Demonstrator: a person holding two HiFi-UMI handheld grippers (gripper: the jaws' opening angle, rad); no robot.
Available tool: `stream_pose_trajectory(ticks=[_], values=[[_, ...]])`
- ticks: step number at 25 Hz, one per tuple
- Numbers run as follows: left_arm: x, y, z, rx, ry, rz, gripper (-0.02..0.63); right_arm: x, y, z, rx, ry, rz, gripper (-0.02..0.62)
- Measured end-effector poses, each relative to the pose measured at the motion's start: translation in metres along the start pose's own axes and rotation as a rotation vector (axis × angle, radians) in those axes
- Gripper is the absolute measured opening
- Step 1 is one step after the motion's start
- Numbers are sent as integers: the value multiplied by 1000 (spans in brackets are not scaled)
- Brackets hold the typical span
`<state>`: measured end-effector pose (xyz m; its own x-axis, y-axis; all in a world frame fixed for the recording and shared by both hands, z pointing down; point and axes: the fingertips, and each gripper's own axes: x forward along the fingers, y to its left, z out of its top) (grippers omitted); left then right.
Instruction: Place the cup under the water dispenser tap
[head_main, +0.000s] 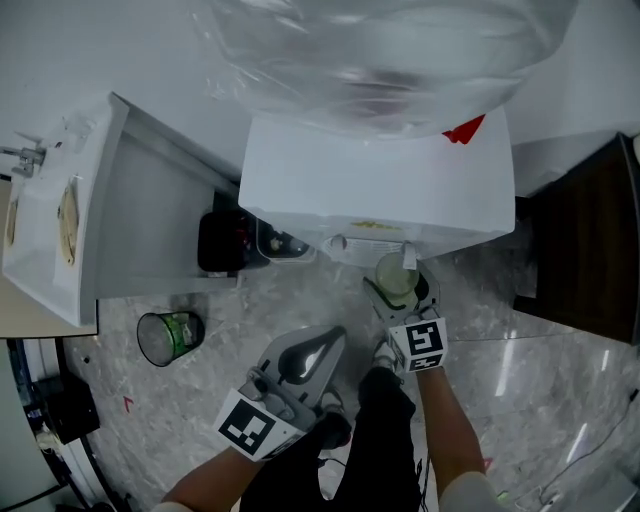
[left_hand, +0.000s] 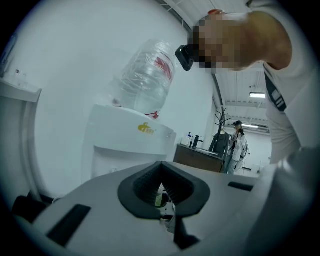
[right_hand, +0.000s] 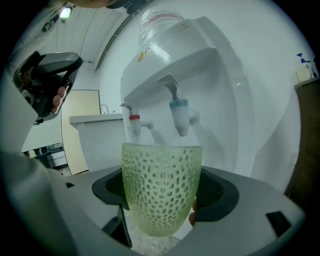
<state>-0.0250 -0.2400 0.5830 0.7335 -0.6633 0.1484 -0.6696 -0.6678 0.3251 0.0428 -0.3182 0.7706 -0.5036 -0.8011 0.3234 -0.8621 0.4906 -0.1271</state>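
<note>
A pale green cup (right_hand: 162, 185) with a pitted, see-through wall stands upright between the jaws of my right gripper (right_hand: 164, 202), which is shut on it. In the head view the cup (head_main: 392, 272) is close to the front of the white water dispenser (head_main: 380, 190). Ahead of the cup and above its rim are the red tap (right_hand: 135, 122) and the blue tap (right_hand: 180, 112); the cup sits lower than both spouts. My left gripper (head_main: 300, 368) hangs back and to the left of the cup, its jaws shut on nothing (left_hand: 161, 186).
A dark glass with green inside (head_main: 170, 336) stands on the marbled floor at the left. A white cabinet (head_main: 60, 220) and a black box (head_main: 225, 243) flank the dispenser's left side. A dark wooden counter (head_main: 590, 250) is at the right. A person (left_hand: 239, 140) stands far off.
</note>
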Motion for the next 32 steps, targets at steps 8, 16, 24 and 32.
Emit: stream_pose_trajectory(ticks=[8,16,24,32], values=[[7,14,-31,-4,23,7,6,31,-24,-21,-109,-54,-100,368],[12,18,-61,-12,56,6,6,43,-43,-42,-81,-108,-183,367],[20,18,-74,-18,75,5,6,47,-43,-48,-91,-152,-200,367],[18,16,-85,-47,105,3,6,45,-42,-61,-112,-88,-192,368]])
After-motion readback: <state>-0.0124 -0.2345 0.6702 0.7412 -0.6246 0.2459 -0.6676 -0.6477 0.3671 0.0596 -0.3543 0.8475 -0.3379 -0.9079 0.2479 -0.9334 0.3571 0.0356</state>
